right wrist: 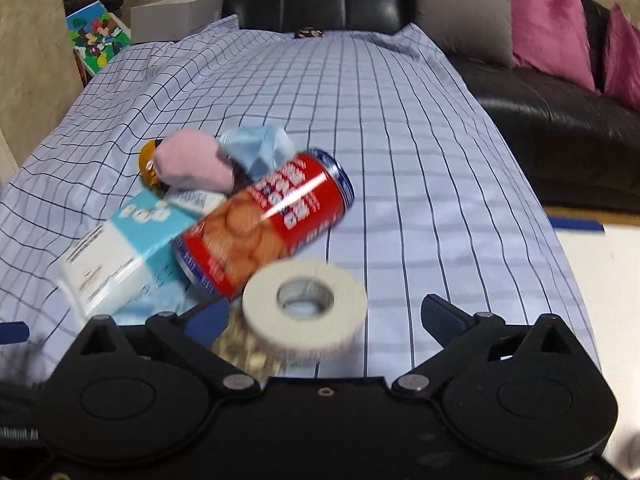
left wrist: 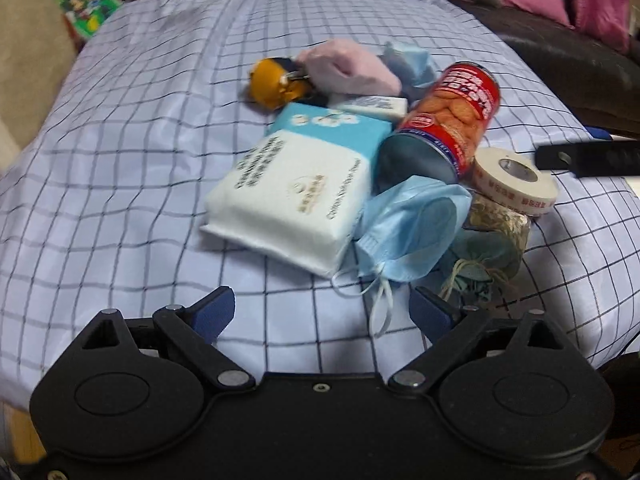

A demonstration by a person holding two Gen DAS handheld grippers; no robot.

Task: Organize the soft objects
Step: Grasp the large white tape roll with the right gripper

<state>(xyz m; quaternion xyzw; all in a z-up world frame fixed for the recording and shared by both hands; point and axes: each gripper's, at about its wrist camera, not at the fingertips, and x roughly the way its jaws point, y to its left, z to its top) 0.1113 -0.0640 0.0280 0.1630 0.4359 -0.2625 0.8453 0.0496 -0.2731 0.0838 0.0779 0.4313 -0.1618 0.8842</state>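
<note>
My left gripper (left wrist: 322, 308) and right gripper (right wrist: 326, 316) both hang released; blue face mask (left wrist: 412, 228) at twelve o'clock of left.

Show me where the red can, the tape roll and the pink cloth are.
red can (right wrist: 264, 220): right wrist view, middle of its label.
tape roll (right wrist: 260, 300): right wrist view, flat top face.
pink cloth (left wrist: 348, 68): left wrist view, upper surface.

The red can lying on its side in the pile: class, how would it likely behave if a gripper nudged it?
The red can lies on its side, so it would probably roll. It looks rigid, unlike the face mask beside it. Its glossy wall may be slippery to grip.
</note>
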